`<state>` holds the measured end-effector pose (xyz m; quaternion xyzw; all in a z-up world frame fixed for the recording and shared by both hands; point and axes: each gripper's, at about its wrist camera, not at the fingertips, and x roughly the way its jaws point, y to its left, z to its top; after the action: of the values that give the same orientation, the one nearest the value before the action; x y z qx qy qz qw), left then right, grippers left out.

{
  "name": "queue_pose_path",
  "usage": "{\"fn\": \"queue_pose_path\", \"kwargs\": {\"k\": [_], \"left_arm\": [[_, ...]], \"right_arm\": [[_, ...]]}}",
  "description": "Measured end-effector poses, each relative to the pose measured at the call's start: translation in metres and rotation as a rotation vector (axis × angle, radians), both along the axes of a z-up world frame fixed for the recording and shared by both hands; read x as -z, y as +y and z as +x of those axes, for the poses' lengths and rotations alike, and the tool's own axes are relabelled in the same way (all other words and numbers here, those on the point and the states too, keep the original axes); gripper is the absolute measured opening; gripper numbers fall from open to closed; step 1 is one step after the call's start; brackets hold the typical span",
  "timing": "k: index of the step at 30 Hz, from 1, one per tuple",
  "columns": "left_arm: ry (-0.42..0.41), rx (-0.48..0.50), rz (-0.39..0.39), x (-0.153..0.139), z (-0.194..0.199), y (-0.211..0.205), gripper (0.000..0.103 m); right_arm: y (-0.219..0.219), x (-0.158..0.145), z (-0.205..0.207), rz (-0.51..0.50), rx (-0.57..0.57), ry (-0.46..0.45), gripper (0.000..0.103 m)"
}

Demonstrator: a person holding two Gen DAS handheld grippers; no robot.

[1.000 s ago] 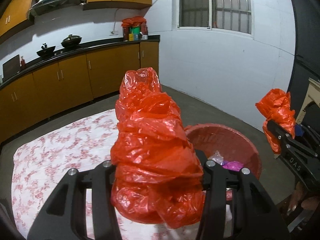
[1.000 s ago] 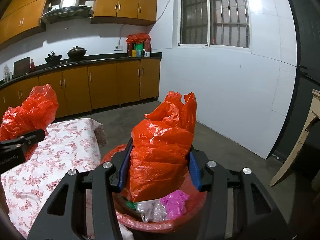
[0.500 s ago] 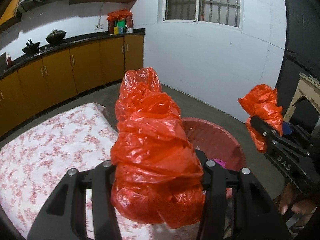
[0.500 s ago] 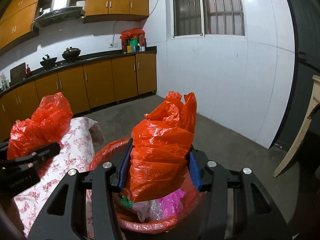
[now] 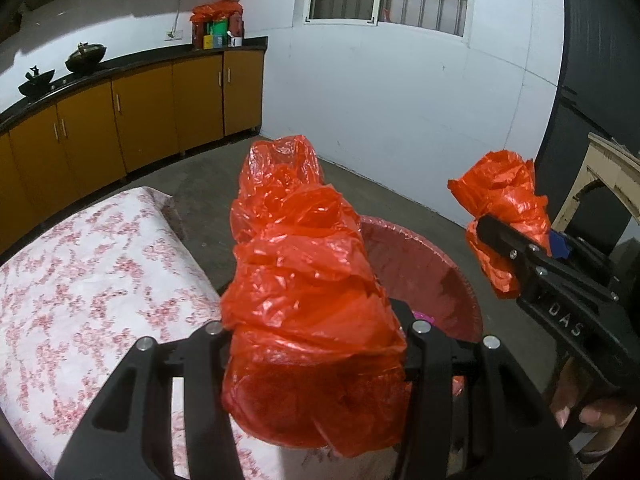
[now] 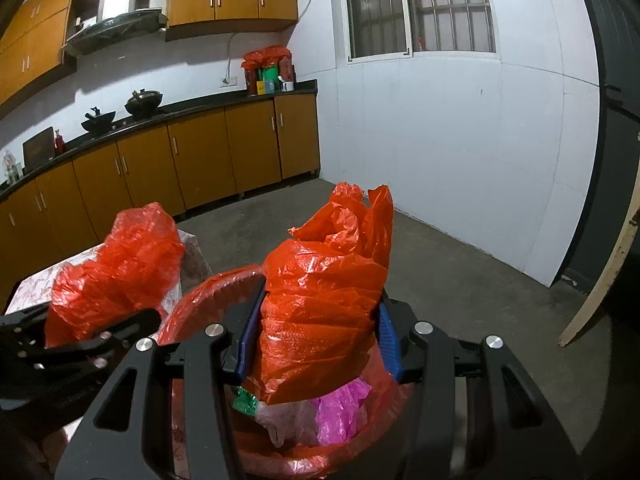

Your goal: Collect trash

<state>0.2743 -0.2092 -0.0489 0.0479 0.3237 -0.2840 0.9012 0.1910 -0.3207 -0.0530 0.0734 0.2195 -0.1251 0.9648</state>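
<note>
Left tongs (image 5: 312, 344) and right tongs (image 6: 318, 340) each pinch the red bag (image 5: 304, 280) above the bin (image 5: 424, 272); beside the bin stands the table (image 5: 80, 280), with possibly wrappers (image 6: 340, 404) inside it.

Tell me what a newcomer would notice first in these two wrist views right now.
The crumpled red bag plastic dominates: the left gripper is clamped on one bunch, the right gripper on another. Below and between them sits the red-lined bin, with pink and clear trash inside. The floral tablecloth lies to the left.
</note>
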Motion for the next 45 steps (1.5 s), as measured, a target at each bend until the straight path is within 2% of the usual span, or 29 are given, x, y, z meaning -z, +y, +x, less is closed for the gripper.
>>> {"fn": "queue_pose_path", "kwargs": {"k": [12,16,18,22,25,29,33,37,40,42,45], "left_arm": [[0.038,0.022,0.004,0.022,0.019,-0.018,0.05],[0.059,0.02,-0.003,0.027,0.025,-0.018,0.057],[0.066,0.016,-0.004,0.029,0.027,-0.017,0.062],[0.081,0.007,-0.012,0.035,0.028,-0.012,0.069],[0.091,0.009,-0.022,0.036,0.027,-0.009,0.073],[0.082,0.01,-0.02,0.035,0.022,-0.006,0.076],[0.064,-0.021,-0.038,0.026,0.012,0.007,0.081],[0.016,-0.091,-0.069,0.008,-0.005,0.035,0.091],[-0.035,-0.159,-0.093,-0.01,-0.024,0.064,0.097],[-0.074,-0.204,-0.094,-0.019,-0.037,0.08,0.099],[-0.144,-0.276,-0.069,-0.035,-0.061,0.103,0.099]], "right_arm": [[-0.011,0.003,0.012,0.05,-0.029,-0.014,0.05],[-0.022,0.004,0.013,0.116,-0.043,-0.025,0.057],[-0.025,0.002,0.012,0.13,-0.042,-0.036,0.066],[-0.026,0.001,0.007,0.13,-0.027,-0.055,0.08],[-0.026,-0.002,-0.001,0.124,-0.005,-0.068,0.088],[-0.025,-0.006,-0.012,0.115,0.031,-0.086,0.092],[-0.022,-0.013,-0.029,0.076,0.096,-0.115,0.101],[-0.01,-0.02,-0.048,-0.007,0.161,-0.141,0.101],[0.005,-0.022,-0.063,-0.108,0.224,-0.142,0.101],[0.014,-0.022,-0.07,-0.156,0.25,-0.139,0.101],[0.025,-0.022,-0.084,-0.174,0.239,-0.148,0.101]]}}
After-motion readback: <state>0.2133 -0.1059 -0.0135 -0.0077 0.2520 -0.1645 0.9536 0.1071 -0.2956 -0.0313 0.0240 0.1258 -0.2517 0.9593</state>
